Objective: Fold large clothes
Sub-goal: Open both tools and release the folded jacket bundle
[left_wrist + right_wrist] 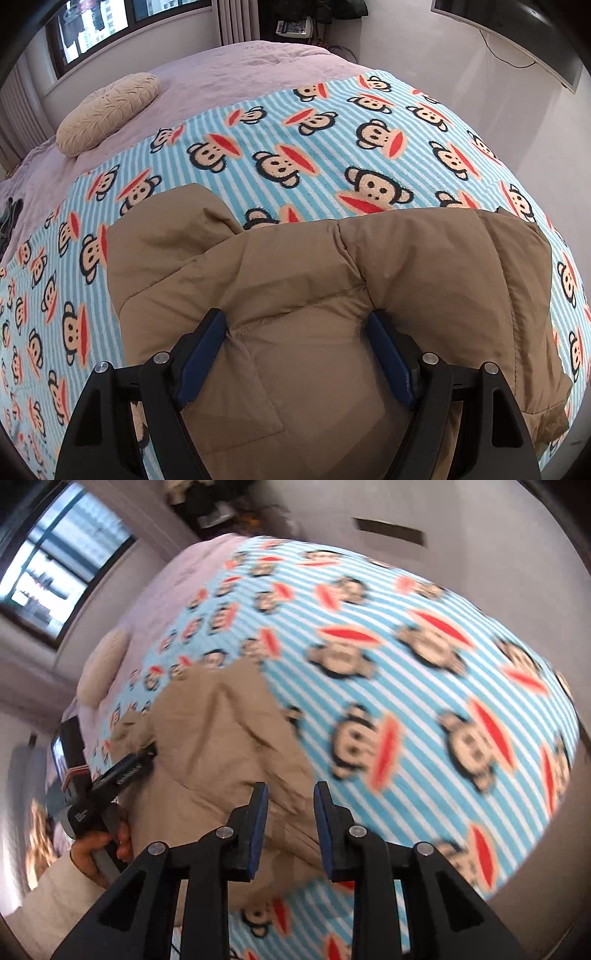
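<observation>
The tan padded jacket (306, 273) lies on the monkey-print striped blanket (295, 140) that covers the near part of the bed; it is already gathered into a thick, roughly rectangular bundle, with a sleeve or flap (177, 221) lying out toward the round cushion (107, 112).

Left gripper (295, 325): jaws spread wide, resting on or just above the padded fabric. A ridge of the jacket bulges between the blue pads (201, 360), but the pads do not pinch it. In the right wrist view this tool sits at the jacket's far-left edge, held by the person's hand (99, 843).

Right gripper (290, 794): jaws set at a narrow gap with nothing between them. It hangs over the jacket's right-hand border, where the fabric meets the blanket. That view is motion-blurred, so exact contact cannot be judged.

Step in hand, as it appears: between folds. Neither tool grips cloth, and both are placed at the bundle as if to press it flat or choose a new hold.

The next move probably calls for:
1. Closing each tool on a full thickness of padding at an edge, not on the outer shell alone.
2. Lifting both sides together so that the bulky layers do not slide apart.
3. Tucking in the loose sleeve before the final fold.
</observation>
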Demonstrator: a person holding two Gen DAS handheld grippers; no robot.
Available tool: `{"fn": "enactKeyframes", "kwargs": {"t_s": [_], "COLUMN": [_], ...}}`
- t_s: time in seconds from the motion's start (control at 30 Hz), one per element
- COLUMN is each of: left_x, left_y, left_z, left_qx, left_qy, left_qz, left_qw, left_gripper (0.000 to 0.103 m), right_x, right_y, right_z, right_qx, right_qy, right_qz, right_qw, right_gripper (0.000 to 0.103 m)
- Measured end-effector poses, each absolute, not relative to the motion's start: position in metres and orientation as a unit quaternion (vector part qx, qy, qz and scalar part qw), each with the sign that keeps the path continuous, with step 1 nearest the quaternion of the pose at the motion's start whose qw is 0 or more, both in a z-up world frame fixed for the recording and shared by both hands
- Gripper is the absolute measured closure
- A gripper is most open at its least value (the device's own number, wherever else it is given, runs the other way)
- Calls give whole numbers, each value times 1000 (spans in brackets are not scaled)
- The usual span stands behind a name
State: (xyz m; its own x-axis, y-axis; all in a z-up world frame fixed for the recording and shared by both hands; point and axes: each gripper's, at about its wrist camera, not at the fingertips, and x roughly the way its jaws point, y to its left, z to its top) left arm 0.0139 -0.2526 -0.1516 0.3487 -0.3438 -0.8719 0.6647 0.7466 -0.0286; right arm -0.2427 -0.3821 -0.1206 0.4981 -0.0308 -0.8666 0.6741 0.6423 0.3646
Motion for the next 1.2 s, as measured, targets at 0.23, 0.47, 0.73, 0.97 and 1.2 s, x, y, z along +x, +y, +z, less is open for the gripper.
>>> {"fn": "enactKeyframes", "kwargs": {"t_s": [0.23,0.47,0.73,0.97,1.2], "left_x": [16,12,9,13,16], "left_y": [-245,-224,-175,-131,-98], "left_z": [-147,-127,-107,-105,-108], "left_qx": [169,168,163,140,130], "left_qy": [481,496,525,554,564], "left_qz": [-306,-303,-298,-278,-269], "left_qw": [804,796,780,772,770], "left_gripper": [24,24,24,24,0], "right_x": [-190,-189,-185,-181,-182], "right_y": [-358,-358,-358,-352,-340], "right_z": [-161,-183,-190,-184,-176], "right_qx": [337,346,355,352,349], "right_qy": [493,517,518,521,518], "right_qz": [-211,-210,-236,-258,-288], "right_qw": [774,754,742,733,726], "right_gripper": [75,75,75,71,69]}}
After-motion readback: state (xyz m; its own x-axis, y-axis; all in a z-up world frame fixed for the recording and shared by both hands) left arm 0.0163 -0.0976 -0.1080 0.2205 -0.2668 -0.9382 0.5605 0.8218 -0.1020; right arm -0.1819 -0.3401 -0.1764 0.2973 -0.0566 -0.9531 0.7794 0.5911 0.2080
